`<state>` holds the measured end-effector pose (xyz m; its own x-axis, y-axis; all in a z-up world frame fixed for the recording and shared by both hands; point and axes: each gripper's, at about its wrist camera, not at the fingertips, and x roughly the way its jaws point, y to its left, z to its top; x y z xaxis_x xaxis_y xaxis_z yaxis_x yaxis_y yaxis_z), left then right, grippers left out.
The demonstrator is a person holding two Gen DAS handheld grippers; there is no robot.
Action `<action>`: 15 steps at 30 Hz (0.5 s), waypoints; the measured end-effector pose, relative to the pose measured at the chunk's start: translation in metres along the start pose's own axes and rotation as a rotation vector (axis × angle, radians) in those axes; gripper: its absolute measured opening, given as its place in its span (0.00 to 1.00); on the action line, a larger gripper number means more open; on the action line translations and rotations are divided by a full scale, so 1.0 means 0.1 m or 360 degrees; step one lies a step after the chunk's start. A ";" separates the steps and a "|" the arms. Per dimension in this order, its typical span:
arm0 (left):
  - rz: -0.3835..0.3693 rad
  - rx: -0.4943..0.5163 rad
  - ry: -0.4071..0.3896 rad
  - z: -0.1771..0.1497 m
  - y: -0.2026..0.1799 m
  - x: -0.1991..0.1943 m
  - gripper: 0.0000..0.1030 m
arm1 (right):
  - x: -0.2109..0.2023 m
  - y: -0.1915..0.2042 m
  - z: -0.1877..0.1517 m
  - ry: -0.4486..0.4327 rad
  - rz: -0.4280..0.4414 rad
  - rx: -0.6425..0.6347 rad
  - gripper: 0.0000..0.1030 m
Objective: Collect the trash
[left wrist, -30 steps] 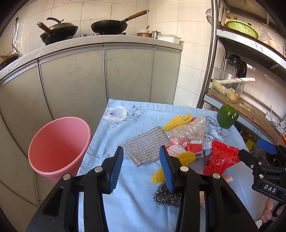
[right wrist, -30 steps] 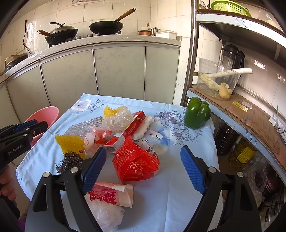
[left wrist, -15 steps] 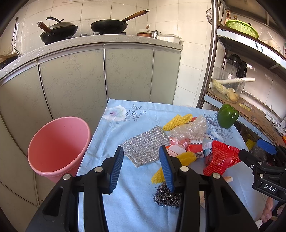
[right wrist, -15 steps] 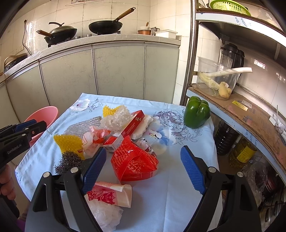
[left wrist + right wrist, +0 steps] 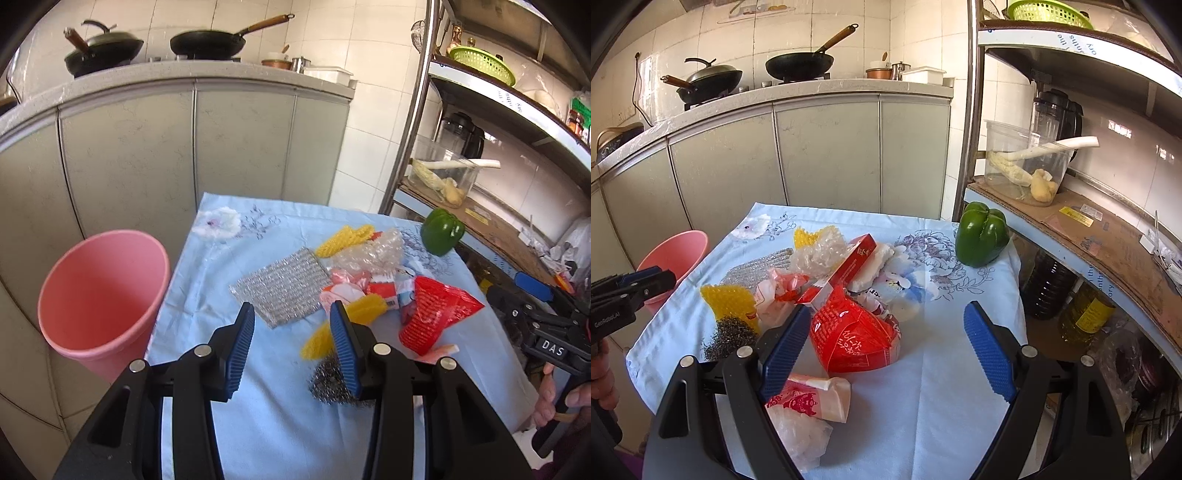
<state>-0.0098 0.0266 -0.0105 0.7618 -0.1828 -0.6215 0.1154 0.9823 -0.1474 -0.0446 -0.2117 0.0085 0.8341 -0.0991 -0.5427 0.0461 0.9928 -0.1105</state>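
Observation:
A pile of trash lies on the blue tablecloth (image 5: 280,424): a red mesh wrapper (image 5: 432,310) (image 5: 853,336), a silver scouring pad (image 5: 284,286), yellow foam nets (image 5: 343,236), a steel wool ball (image 5: 332,380) (image 5: 729,336), clear plastic (image 5: 373,251), a red box (image 5: 846,269) and a pink-white packet (image 5: 816,395). A pink bin (image 5: 99,295) stands left of the table. My left gripper (image 5: 291,339) is open above the near cloth, just before the silver pad. My right gripper (image 5: 882,343) is open, its jaws either side of the red wrapper.
A green pepper (image 5: 982,236) sits at the table's far right corner. A metal shelf rack (image 5: 1071,229) with a plastic tub and oil bottles stands to the right. Grey cabinets (image 5: 192,147) with woks on the counter are behind.
The left gripper has moved slightly forward and to the left. The right gripper has edged closer to the red wrapper. Both stay open.

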 end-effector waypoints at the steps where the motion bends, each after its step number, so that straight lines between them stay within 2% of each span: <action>1: -0.0026 -0.0004 0.0013 -0.01 0.02 -0.01 0.41 | -0.02 -0.01 -0.01 -0.0013 0.0007 0.0008 0.83; 5: -0.0052 0.0067 0.0041 -0.06 -0.02 -0.06 0.41 | -0.12 -0.05 -0.04 -0.0002 0.0019 0.0009 0.83; 9: -0.0160 0.0119 0.0079 -0.10 -0.08 -0.13 0.41 | -0.23 -0.09 -0.08 0.0020 0.0059 0.0033 0.82; 11: -0.0204 0.0163 0.0098 -0.14 -0.12 -0.15 0.41 | -0.28 -0.09 -0.11 0.0023 0.0068 0.0013 0.71; 15: -0.0259 0.0170 0.0163 -0.20 -0.13 -0.15 0.39 | -0.38 -0.09 -0.17 0.0081 0.0149 -0.0006 0.65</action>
<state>-0.0356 0.0160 -0.0141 0.6592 -0.3374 -0.6720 0.3029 0.9371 -0.1733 -0.0860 -0.2182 0.0162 0.8057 -0.0094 -0.5923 -0.0328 0.9976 -0.0605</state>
